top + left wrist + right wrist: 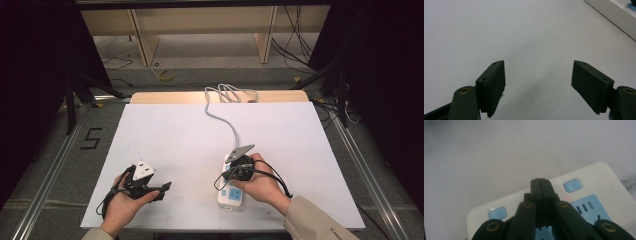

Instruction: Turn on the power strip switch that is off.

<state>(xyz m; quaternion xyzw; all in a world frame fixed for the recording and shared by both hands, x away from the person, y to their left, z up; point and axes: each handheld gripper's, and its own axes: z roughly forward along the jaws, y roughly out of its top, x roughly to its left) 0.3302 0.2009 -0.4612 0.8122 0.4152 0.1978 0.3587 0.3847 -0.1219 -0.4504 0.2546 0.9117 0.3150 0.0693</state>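
A white power strip with blue sockets lies on the white table top near its front edge; its grey cable runs to the far edge. My right gripper stands over the strip, held from the right. In the right gripper view its jaws are shut with nothing between them, and the tips lie over the strip between two blue buttons. A small red light glows beside one button. My left gripper rests at the front left, open and empty.
The strip's edge shows at the top right of the left gripper view. The cable is coiled at the table's far edge. Beyond the table stand wooden furniture legs, floor cables and dark curtains at both sides.
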